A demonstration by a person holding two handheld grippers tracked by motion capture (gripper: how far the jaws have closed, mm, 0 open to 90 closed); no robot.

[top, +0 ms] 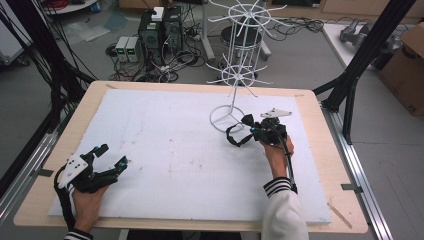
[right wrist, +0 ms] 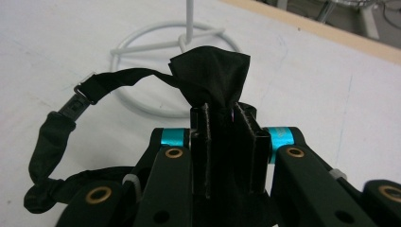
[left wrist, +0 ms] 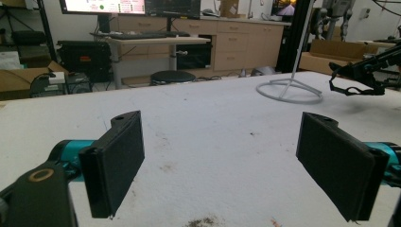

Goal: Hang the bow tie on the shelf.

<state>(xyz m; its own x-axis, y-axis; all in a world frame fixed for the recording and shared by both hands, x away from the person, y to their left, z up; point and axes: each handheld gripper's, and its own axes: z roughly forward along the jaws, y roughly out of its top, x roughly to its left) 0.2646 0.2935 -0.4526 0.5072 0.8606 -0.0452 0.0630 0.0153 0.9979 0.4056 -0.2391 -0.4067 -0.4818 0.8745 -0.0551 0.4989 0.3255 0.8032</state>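
My right gripper (top: 252,127) is shut on a black fabric piece (right wrist: 210,78) with a looping black strap (right wrist: 52,137) and a small buckle. It holds the fabric just above the white board, close beside the round base (top: 227,118) of a white wire rack (top: 240,45). The strap loop (top: 235,136) hangs to the left of the jaws. My left gripper (top: 112,155) rests at the near left of the board, wide open with nothing between its pads (left wrist: 116,161). In the left gripper view the right gripper (left wrist: 364,78) with the strap shows far off at the right.
The white board (top: 175,150) lies on a wooden table (top: 320,165). The tall rack's wire arms spread over the far middle. Black frame posts (top: 365,55) stand at both sides. Computers and cables (top: 160,35) sit on the floor beyond the table.
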